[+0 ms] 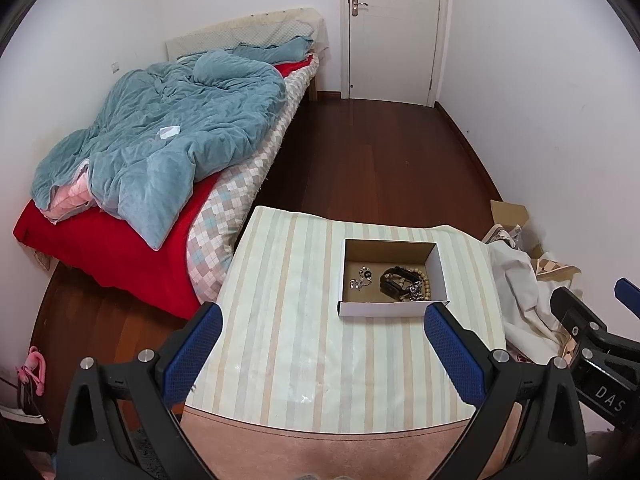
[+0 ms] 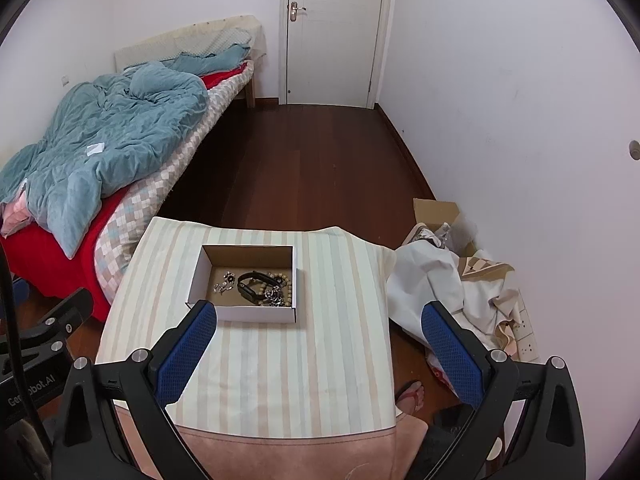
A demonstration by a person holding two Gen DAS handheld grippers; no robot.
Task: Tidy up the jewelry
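We held both grippers above the near end of the tabletop (image 1: pixel 320 360), each with its blue-padded fingers spread wide and pinching nothing. The left gripper (image 1: pixel 322 320) hung with its right finger tip just at the near right corner of the cardboard box (image 1: pixel 384 309); the right gripper (image 2: pixel 320 320) had its left finger tip by the box's near left corner, its right finger out past the tabletop's edge over a heap of white cloth (image 2: pixel 440 280).

The box sat open on the striped cover. Inside it lay the jewelry: a small silver chain piece (image 1: pixel 362 278) toward the left, and to its right a black strap bracelet (image 1: pixel 394 278) tangled together with a wooden bead bracelet (image 1: pixel 424 282) and a silver link chain (image 1: pixel 415 292).

Beyond stood the bed (image 1: pixel 224 208) with a rumpled teal quilt (image 1: pixel 172 140) at left, dark wooden floor (image 1: pixel 380 152), and a closed white door (image 1: pixel 394 28). A sandalled foot (image 2: pixel 412 394) showed beside the tabletop.
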